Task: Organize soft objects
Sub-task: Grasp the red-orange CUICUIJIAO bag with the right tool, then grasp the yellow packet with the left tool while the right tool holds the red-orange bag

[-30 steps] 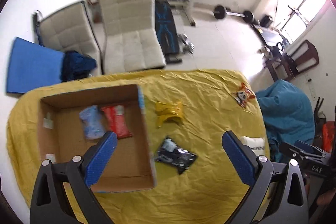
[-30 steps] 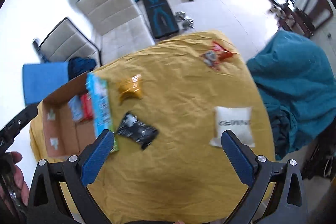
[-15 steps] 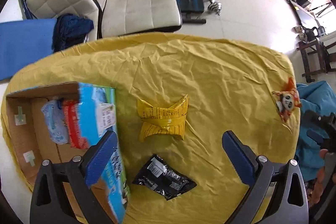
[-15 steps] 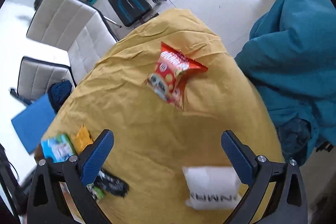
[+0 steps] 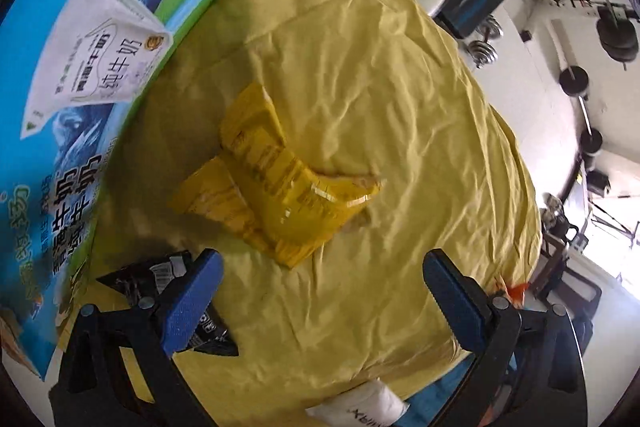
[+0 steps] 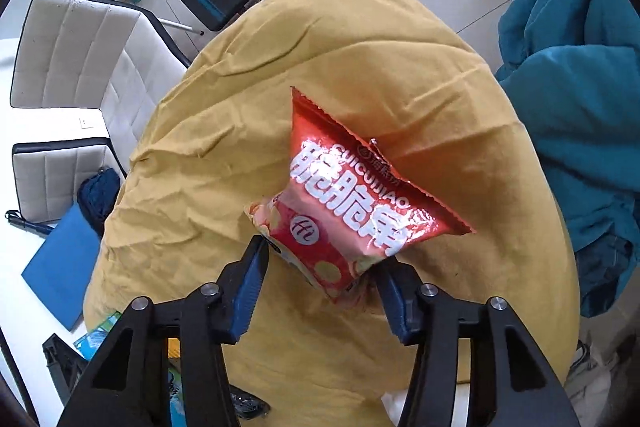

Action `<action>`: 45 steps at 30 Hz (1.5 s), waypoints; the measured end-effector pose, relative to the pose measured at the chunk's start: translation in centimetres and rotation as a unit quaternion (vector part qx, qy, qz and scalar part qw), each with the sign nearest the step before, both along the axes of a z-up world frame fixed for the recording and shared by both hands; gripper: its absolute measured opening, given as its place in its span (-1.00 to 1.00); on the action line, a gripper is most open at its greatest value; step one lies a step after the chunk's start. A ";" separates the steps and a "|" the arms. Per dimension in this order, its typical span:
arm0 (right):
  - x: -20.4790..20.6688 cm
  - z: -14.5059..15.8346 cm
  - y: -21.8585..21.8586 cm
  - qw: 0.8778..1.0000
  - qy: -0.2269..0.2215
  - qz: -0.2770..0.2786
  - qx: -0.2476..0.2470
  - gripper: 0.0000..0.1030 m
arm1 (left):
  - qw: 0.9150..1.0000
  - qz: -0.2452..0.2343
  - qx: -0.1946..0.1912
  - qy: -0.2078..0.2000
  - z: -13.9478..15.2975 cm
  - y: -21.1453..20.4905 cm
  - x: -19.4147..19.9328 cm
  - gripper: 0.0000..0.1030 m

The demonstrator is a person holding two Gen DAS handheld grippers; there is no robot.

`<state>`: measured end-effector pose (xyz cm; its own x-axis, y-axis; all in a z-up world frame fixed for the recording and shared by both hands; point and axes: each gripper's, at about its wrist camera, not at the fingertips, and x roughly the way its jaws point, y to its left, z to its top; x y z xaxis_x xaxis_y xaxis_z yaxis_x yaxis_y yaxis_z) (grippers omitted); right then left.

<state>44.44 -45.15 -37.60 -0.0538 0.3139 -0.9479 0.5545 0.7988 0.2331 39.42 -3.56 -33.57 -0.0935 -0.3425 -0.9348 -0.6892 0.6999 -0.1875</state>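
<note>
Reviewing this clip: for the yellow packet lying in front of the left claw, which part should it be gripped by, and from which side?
Probably the pinched middle of the yellow packet, coming straight down from above. It lies flat on the yellow cloth, flaring at both ends and narrowing at the waist, so the narrow span fits best between the jaws. The left claw stands open, wider than that waist.
</note>
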 end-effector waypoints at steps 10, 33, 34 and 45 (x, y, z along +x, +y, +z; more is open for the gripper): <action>0.4 -0.3 0.1 1.000 -0.006 0.008 0.005 -0.35 | 0.991 0.128 0.009 0.043 -3.3 0.5 -0.7 0.86; -4.0 1.5 6.4 0.968 -0.009 0.250 -0.034 -0.68 | 0.994 -0.097 -0.046 -0.018 0.9 -6.4 -7.0 -0.34; -4.1 1.5 6.4 0.969 -0.010 0.245 -0.030 -0.68 | 0.994 -0.094 -0.050 -0.019 1.3 -6.3 -7.2 -0.33; -4.1 1.0 6.6 0.963 0.002 0.269 -0.028 -0.58 | 0.852 -0.489 0.172 -0.075 6.7 -9.7 3.3 0.25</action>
<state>40.35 -38.55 -36.58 -0.1983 0.1884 -0.9619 0.0587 0.9819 0.1802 42.75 -13.30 -26.89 -0.0484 0.1276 -0.9906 0.2686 0.9569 0.1101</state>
